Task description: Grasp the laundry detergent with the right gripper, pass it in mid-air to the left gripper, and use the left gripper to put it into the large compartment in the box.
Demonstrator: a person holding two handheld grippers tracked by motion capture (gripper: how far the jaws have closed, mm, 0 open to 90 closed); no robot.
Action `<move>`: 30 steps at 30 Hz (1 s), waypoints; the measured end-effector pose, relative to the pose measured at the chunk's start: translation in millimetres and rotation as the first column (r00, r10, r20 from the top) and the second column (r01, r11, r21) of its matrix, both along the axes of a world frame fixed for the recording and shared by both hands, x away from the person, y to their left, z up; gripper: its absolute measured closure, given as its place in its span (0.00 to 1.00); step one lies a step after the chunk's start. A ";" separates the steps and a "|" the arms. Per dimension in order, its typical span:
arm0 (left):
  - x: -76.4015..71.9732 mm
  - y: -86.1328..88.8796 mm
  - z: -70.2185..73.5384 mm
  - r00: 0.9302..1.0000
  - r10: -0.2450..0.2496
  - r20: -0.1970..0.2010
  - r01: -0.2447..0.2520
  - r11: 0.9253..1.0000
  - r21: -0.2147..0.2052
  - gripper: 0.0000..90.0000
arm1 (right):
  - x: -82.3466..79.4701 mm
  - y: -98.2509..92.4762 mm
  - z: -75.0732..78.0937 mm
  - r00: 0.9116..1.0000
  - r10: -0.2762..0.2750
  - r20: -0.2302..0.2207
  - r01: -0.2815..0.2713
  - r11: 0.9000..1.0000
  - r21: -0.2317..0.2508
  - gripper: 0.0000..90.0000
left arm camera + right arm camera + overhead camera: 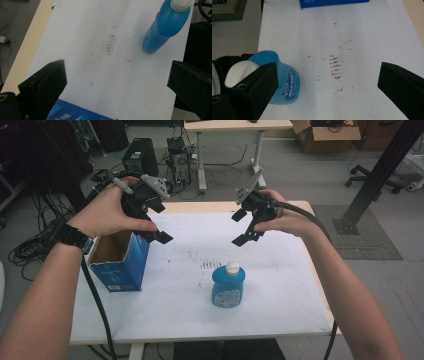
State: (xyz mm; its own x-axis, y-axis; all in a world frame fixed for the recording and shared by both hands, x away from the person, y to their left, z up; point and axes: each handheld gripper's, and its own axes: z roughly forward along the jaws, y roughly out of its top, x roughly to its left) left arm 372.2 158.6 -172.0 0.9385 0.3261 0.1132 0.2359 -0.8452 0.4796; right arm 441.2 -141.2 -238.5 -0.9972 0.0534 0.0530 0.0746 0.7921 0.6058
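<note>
A blue bottle [228, 287] with a white cap stands upright on the white table [280, 285], near its front middle. The same bottle [163, 26] shows at the upper right of the left gripper view, and the bottle [283, 81] sits at the lower left of the right gripper view. An open blue box [120, 260] stands at the table's left edge. My left gripper [160, 222] hovers open above the box. My right gripper [241, 227] hangs open over the table's far middle. Both hold nothing.
Brown smudges [210, 264] mark the table surface behind the bottle. Beyond the table stand computer towers [141, 155], tangled cables, a desk and a cardboard box [325, 135]. A black post [380, 170] rises at the right.
</note>
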 end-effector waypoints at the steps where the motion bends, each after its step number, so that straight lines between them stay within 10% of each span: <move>1: -0.1 0.2 0.2 1.000 0.001 -0.003 -0.001 1.000 -0.001 0.03 | -1.3 -4.9 1.1 1.000 -0.003 0.001 0.003 1.000 0.011 0.03; 17: -4.6 -3.9 -0.8 1.000 -0.003 -0.008 0.003 1.000 0.001 0.03 | -38.6 -75.1 -29.3 1.000 -0.030 0.000 0.029 0.972 0.233 0.02; 30: -6.5 -0.8 -6.4 1.000 0.010 -0.014 -0.010 1.000 -0.003 0.03 | -68.1 -80.0 -64.3 1.000 -0.002 -0.013 0.006 0.949 0.314 0.02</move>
State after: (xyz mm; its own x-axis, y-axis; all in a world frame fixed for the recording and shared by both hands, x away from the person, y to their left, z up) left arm 365.7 157.8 -178.4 0.9367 0.3357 0.0991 0.2509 -0.8414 0.4787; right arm 373.1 -221.2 -302.7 -0.9962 0.0356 0.0798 0.0860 0.5615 0.8230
